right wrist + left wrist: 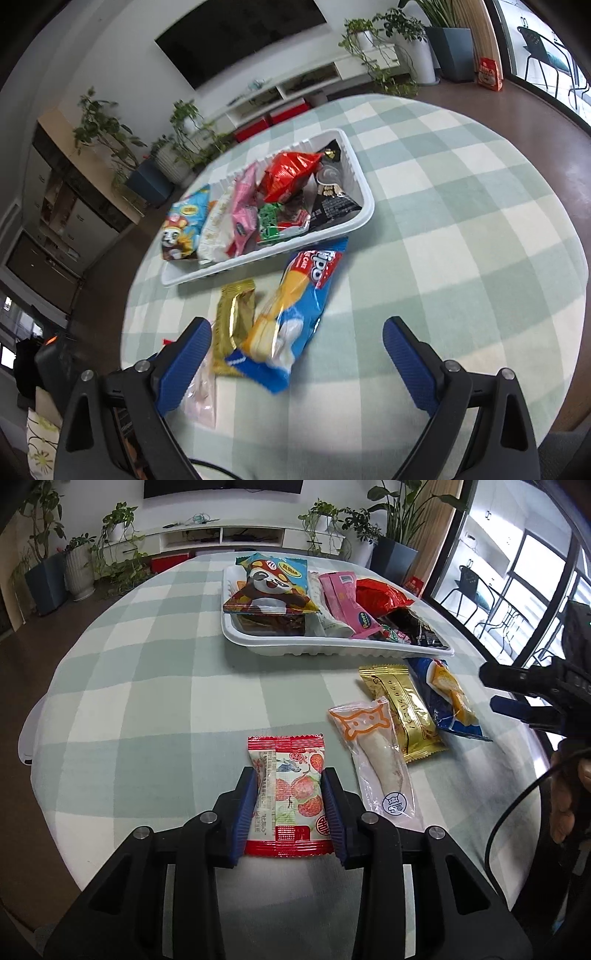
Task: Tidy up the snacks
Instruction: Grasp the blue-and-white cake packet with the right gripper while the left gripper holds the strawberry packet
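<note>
Because the left gripper [290, 805] has its blue pads pressed on both long sides of the lychee packet [288, 794], the first risk is a slip — the wrapper is smooth and soft, so it can bend or slide out when it is lifted. The pads hold only the lower half, and the packet lies flat on the cloth [147, 686], so one pad can also catch the cloth and pull it. I judge the grip as narrow and closed on the packet.

A second risk is the tray [332, 648]. It sits at 12 o'clock from the packet, well apart, and it is already quite full: the panda bag [273, 585] hangs over its rim and the pink pack [341, 598] and the red bag [380, 592] lie in a heap. A packet dropped on top can slide off, or push something over the edge.

The right gripper [297, 350] stands wide and holds nothing. The blue cake bag [295, 314] lies just in front of it, between the fingers, with the gold bar [234, 317] beside it at 9 o'clock. The two overlap a little, so closing there can take both, or drag the gold bar.

Both grippers point steeply down at the table. In the left view the right gripper appears at 3 o'clock, close to the cat pouch [373, 757] and its neighbours — the two tools can cross if both go to the tray together.
</note>
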Demonstrator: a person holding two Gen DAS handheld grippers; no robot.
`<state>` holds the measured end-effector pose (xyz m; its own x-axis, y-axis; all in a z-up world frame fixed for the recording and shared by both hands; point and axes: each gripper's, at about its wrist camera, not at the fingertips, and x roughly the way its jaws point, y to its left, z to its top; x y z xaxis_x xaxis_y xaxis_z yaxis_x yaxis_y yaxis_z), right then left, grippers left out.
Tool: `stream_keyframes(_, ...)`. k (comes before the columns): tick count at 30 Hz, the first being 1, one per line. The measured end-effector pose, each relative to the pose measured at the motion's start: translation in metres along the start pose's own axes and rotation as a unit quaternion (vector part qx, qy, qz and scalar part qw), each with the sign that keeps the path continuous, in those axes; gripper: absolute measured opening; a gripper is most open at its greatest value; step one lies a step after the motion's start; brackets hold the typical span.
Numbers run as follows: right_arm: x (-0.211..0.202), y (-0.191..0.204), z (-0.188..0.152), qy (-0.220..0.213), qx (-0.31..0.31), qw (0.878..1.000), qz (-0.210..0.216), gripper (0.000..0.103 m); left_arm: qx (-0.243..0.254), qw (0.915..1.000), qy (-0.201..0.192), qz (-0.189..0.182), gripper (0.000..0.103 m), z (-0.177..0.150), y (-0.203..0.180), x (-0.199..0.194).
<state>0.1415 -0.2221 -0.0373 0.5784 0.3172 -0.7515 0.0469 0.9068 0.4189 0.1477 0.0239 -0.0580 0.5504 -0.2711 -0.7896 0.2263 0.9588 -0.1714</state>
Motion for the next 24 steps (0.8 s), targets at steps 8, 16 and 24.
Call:
stream_keyframes(8, 0.035, 0.009, 0.006, 0.049, -0.016, 0.998, -0.034, 0.082, -0.004, 0.9999, -0.006, -0.014, 0.033, -0.002, 0.002, -0.001)
stream_keyframes(16, 0.047, 0.022, 0.003, 0.056, -0.062, 0.994, -0.074, 0.077, -0.002, 0.9998, -0.007, -0.018, 0.033, -0.002, 0.001, -0.001)
stream_keyframes(24, 0.05, 0.036, -0.005, 0.053, -0.139, 0.981, -0.123, 0.05, -0.003, 0.9997, -0.007, -0.022, 0.033, -0.003, 0.0, -0.002)
